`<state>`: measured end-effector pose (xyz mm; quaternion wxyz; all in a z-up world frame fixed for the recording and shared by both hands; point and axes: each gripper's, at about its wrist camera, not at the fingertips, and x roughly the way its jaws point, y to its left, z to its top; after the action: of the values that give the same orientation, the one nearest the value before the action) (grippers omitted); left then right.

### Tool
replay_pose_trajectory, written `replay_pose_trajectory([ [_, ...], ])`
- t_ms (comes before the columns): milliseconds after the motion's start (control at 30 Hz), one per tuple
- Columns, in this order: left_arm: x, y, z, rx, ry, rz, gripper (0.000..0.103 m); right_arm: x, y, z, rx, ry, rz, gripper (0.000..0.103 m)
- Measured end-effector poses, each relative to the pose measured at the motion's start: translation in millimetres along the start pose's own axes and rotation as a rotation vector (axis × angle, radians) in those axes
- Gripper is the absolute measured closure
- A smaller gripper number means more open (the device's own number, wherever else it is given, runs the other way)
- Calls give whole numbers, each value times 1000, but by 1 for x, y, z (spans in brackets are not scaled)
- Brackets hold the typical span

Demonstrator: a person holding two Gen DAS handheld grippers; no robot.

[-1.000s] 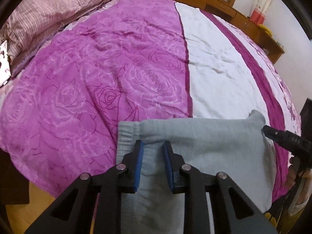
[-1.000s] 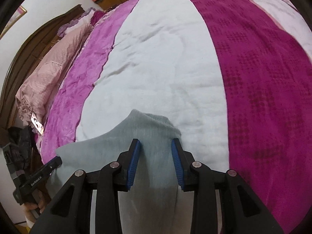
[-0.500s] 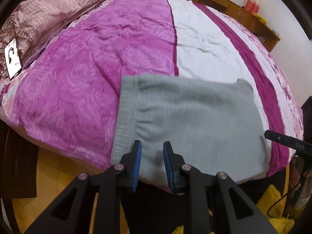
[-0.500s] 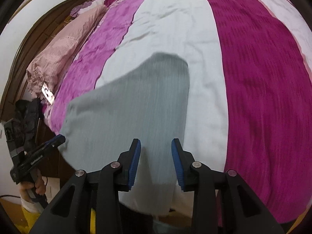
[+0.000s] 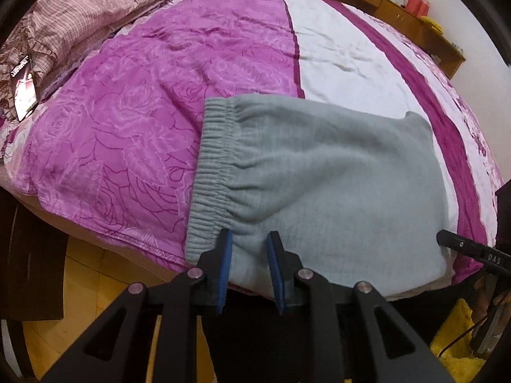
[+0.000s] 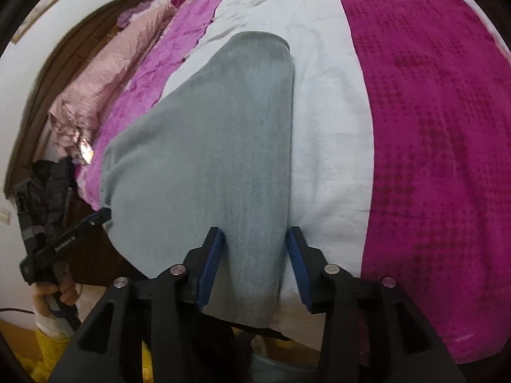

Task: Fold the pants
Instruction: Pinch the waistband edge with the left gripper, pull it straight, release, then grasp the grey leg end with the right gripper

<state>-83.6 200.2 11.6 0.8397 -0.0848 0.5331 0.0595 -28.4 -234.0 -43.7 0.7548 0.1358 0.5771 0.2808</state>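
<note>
The grey pants [image 5: 322, 188] lie folded flat on the bed near its front edge, elastic waistband [image 5: 214, 172] on the left. They also show in the right wrist view [image 6: 217, 146]. My left gripper [image 5: 249, 249] is open and empty, hovering over the pants' near edge beside the waistband. My right gripper [image 6: 255, 249] is open and empty over the pants' other end. The right gripper's tip [image 5: 469, 250] shows in the left wrist view, and the left gripper [image 6: 64, 242] shows at the left of the right wrist view.
The bed has a purple rose-pattern cover [image 5: 134, 102] with white [image 5: 345, 54] and magenta [image 6: 440, 127] stripes. Pink pillows [image 5: 80, 12] and a phone [image 5: 22, 86] lie at the head end. Wooden floor [image 5: 80, 281] and a yellow rug [image 5: 456, 344] lie below the bed edge.
Both grippers have let go of the pants and drawn back toward the bed's front edge. The pants now lie flat on the bed. The jaws have opened a little wider.
</note>
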Motion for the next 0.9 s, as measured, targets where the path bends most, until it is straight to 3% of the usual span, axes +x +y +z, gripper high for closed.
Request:
replay_pose_trajectory([
  [100,-15,-8,-1,9,-24,-3,73,-10,0,2,40,2,21,66],
  [233,-29,-23,-2,33,-60,-5,59,-23,4,7,43,-92,33,66],
  [600,8,-34,5,32,1,-11,57,3,4,12,37,-79,7,60],
  [900,13,-33,3,26,-7,-20,54,5,-4,12,62,-75,54,58],
])
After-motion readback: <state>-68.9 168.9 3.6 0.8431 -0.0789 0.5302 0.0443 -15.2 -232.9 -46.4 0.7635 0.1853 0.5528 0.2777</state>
